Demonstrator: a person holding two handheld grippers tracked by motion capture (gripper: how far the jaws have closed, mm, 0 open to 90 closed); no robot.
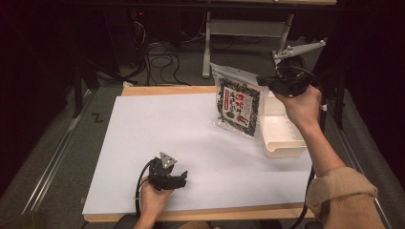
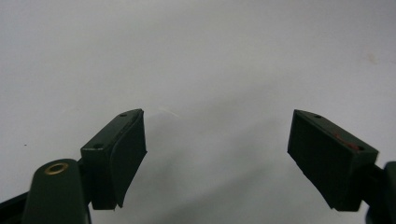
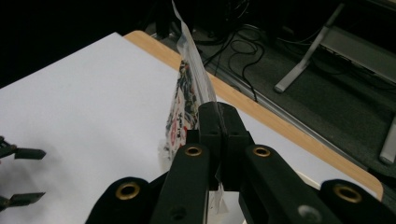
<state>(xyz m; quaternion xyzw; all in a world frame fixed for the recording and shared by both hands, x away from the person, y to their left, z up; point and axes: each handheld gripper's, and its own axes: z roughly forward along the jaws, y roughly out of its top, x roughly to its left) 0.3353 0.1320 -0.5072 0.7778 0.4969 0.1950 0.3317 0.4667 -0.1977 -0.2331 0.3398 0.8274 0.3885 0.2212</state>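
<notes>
A clear snack packet (image 1: 238,102) with a dark printed label hangs in the air over the table's right side, its lower edge just above the white sheet. My right gripper (image 1: 265,82) is shut on the packet's right edge; in the right gripper view the closed jaws pinch the packet (image 3: 187,95) edge-on at the right gripper (image 3: 219,112). My left gripper (image 1: 184,177) rests low near the table's front edge, pointing right. In the left gripper view the left gripper (image 2: 217,144) is open, jaws wide apart over bare white sheet, nothing between them.
A white plastic tray (image 1: 281,131) sits at the table's right edge, just behind and below the packet. The white sheet (image 1: 167,129) covers a wooden tabletop (image 1: 162,89). Cables and a metal stand leg (image 1: 206,47) lie on the floor beyond.
</notes>
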